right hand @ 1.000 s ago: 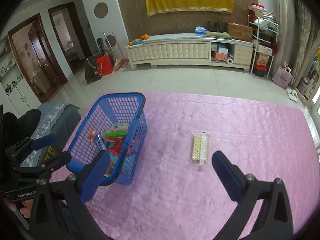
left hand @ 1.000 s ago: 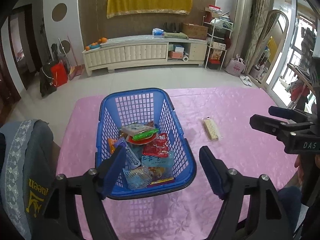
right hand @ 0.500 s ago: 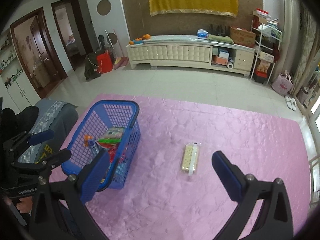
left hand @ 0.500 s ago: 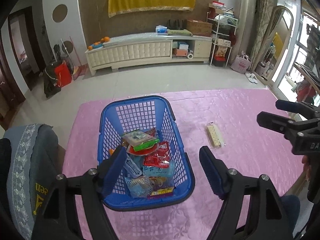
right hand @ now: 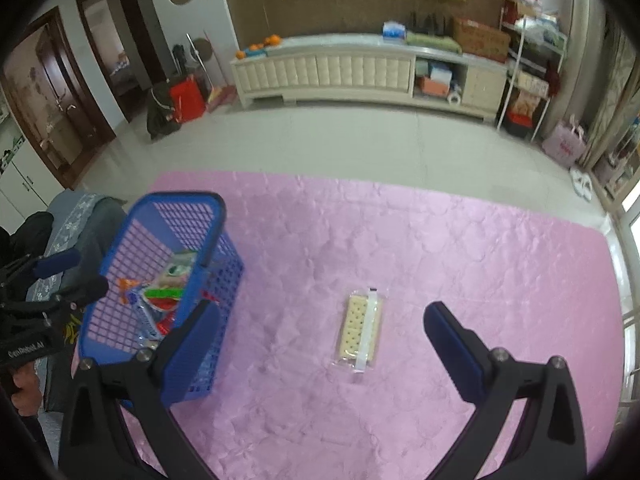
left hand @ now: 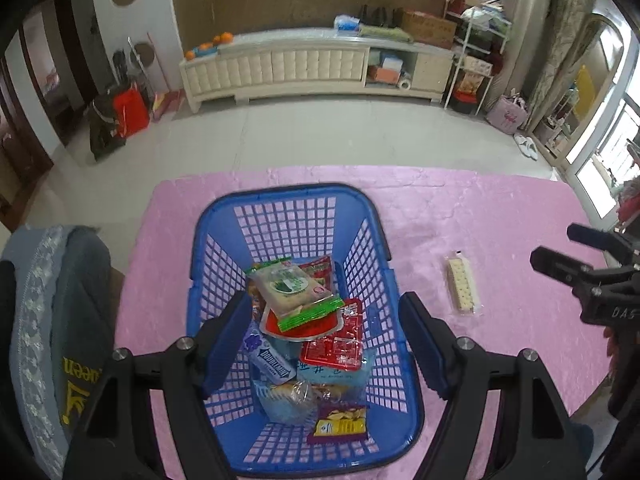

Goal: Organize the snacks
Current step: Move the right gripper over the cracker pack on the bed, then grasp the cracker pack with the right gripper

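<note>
L gripper (left hand: 322, 336) up over the basket (left hand: 280, 196), jaws wide, nothing between the pads. I'm looking straight down into it btw the fingers: green pack (left hand: 294, 290) on top, tilted, long axis running from far-left to near-right; red pouch (left hand: 336, 346) under it and a bit nearer me; purple-yellow pack (left hand: 340, 426) flat at the near end, below the jaw gap. Basket's long axis runs away from me, roughly in line w/ the fingers.

R gripper (right hand: 318, 330) also spread wide, empty. Cracker pack (right hand: 360, 330) sits on the pink cloth (right hand: 480, 260) right inside the gap, a touch closer to the R pad side of centre, not touching either pad. Its long axis runs near-to-far, leaning slightly rightward at the far end, so about parallel w/ my fingers. White strip down its right half, crackers on the left half.

Basket's off beyond the L pad in this view, well apart from the crackers. From the L cam the crackers lie out past the R pad, on bare cloth, w/ the R gripper hanging further out on that side.
</note>
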